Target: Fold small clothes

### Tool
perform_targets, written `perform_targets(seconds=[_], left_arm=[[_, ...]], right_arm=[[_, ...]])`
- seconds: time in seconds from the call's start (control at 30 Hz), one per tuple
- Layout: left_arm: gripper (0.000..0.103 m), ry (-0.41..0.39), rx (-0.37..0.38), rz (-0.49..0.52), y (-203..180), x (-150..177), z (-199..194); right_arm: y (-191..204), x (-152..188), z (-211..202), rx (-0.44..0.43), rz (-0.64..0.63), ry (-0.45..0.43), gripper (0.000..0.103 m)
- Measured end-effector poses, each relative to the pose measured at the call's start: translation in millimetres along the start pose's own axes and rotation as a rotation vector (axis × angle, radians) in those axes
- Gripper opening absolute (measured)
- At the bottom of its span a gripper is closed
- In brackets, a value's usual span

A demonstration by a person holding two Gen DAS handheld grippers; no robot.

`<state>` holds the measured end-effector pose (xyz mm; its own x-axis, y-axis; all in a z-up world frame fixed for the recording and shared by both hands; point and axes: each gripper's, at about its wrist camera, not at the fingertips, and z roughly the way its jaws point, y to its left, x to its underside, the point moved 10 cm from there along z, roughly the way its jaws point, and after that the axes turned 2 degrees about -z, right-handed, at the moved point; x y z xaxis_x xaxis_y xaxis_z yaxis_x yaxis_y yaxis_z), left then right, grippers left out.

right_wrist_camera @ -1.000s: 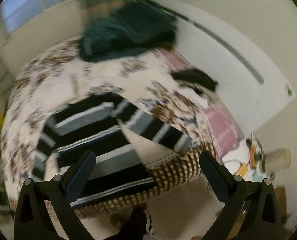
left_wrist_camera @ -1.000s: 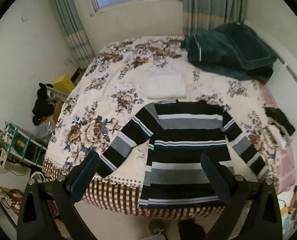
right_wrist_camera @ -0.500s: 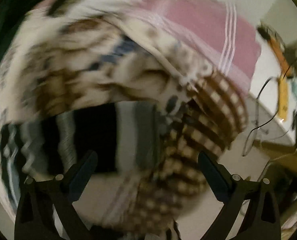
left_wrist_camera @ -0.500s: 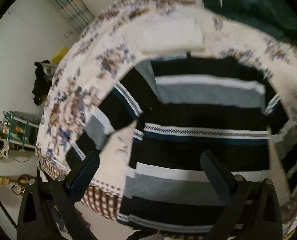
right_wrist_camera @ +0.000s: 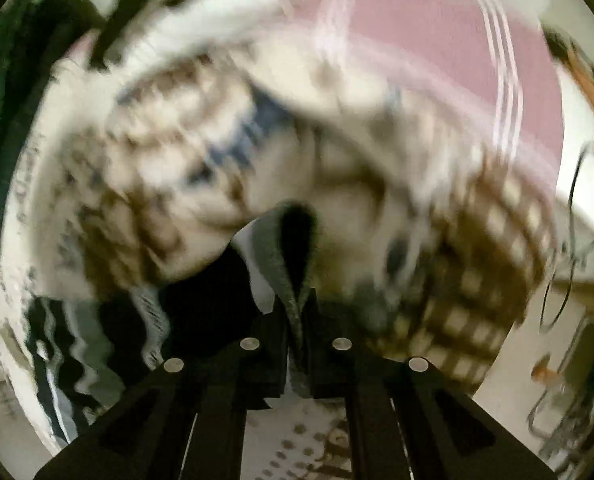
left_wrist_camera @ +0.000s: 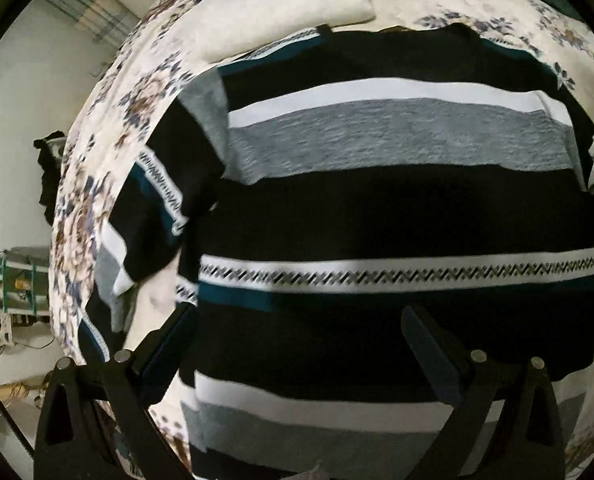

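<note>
Partly blurred | right gripper pinches sweater cuff | left gripper agape

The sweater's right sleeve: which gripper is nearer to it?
Right. The right gripper is shut on the sleeve; the left gripper is open over the sweater body.

The left gripper is hovering low with its 2 fingers spread wide apart, nothing between them, pointing forward and slightly down. The right gripper is pressing its 2 fingers together, pinching a fold of the striped sweater's cuff between them; the cloth is standing up from the fingertips, and the view is blurred.
</note>
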<state>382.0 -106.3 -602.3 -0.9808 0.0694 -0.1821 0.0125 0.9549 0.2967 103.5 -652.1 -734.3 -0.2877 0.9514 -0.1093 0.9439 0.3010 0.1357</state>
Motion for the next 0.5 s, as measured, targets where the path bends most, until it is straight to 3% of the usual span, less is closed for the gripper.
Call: perform_targets(seconds=[0.1, 0.3, 0.43, 0.5], left_arm=[[0.103, -0.011, 0.026, -0.005, -6.0, -8.6, -2.6], [0.103, -0.014, 0.075, -0.073, -5.3, -24.2, -0.1], [0.103, -0.021, 0.08, -0.141, 18.9, -28.1, 4.0], [0.103, -0.025, 0.076, -0.179, 38.8, -27.6, 7.4]], right_arm=[[13.8, -35.7, -37.3, -0.011, -0.028, -0.098, 0.006], [83.8, -90.0, -73.5, -0.049, -0.087, -0.185, 0.006], [169.5, -83.0, -109.8, -0.179, -0.146, -0.185, 0.006], [239.7, -55.1, -126.0, -0.258, -0.22, -0.164, 0.006]])
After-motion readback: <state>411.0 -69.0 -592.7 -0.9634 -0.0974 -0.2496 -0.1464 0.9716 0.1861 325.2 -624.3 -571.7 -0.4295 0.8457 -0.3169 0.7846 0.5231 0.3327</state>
